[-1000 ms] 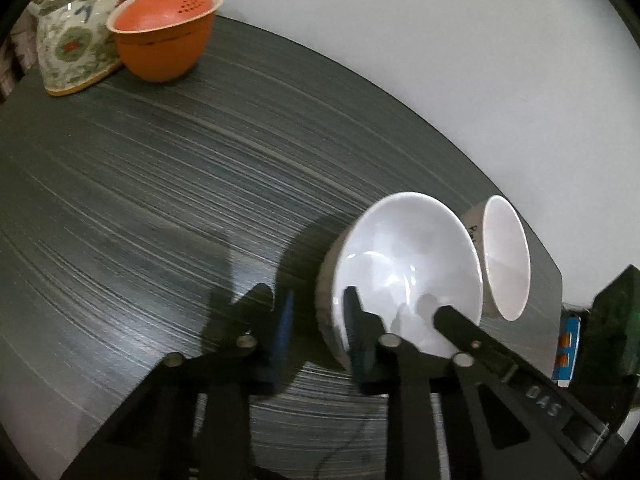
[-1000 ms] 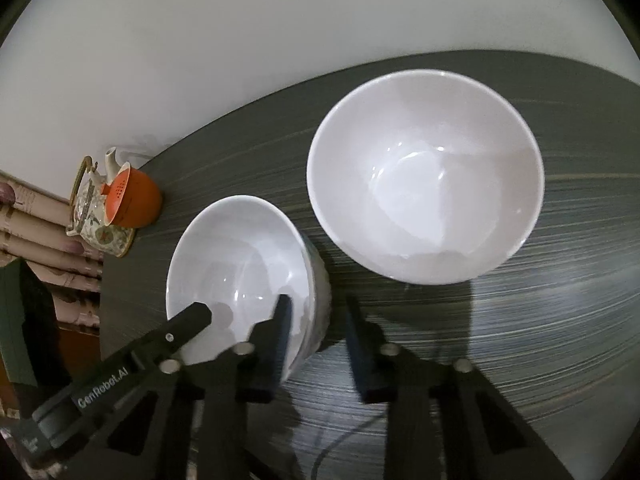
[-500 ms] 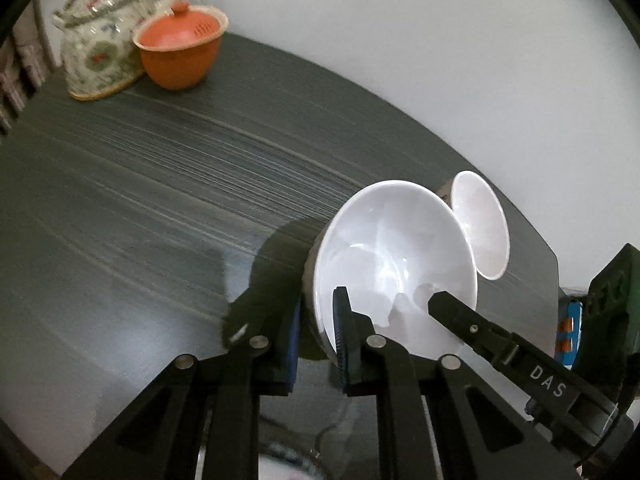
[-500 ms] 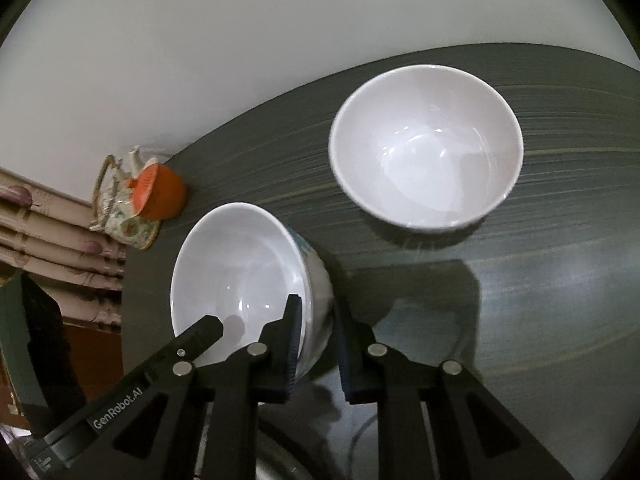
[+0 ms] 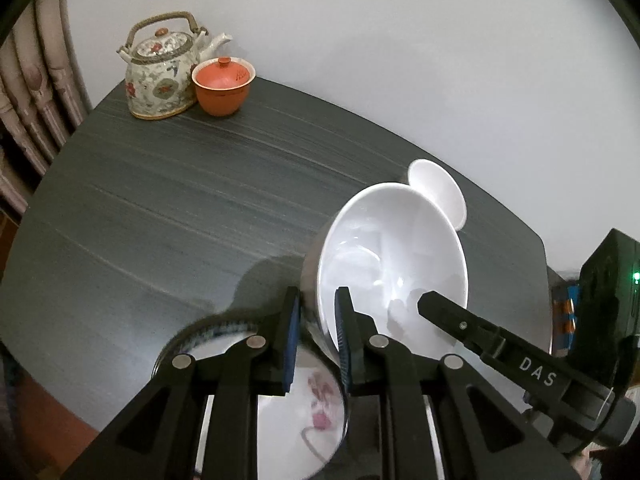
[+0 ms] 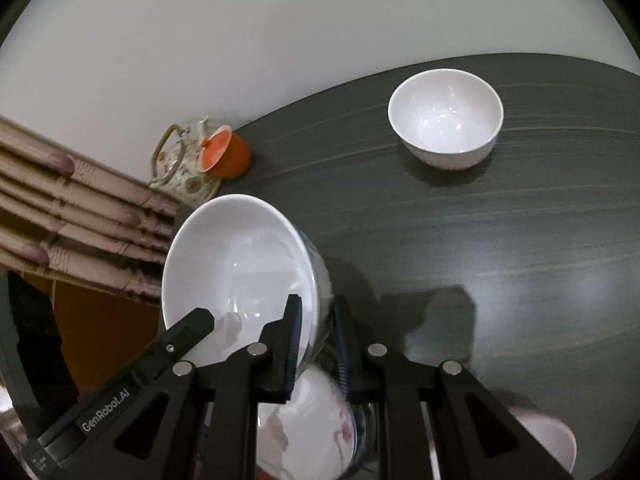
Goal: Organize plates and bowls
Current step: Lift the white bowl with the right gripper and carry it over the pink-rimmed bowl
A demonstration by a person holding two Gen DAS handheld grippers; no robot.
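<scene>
Pinching opposite rims, the left gripper (image 5: 316, 332) and right gripper (image 6: 318, 338) hold the white bowl (image 6: 240, 276) above a flowered bowl (image 6: 308, 432).

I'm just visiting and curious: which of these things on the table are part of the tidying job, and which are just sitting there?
Part of the job:
- held white bowl, gripped at its rim by the left gripper and the right gripper
- second white bowl
- flowered dish below

Just sitting there:
- teapot
- orange lidded cup
</scene>
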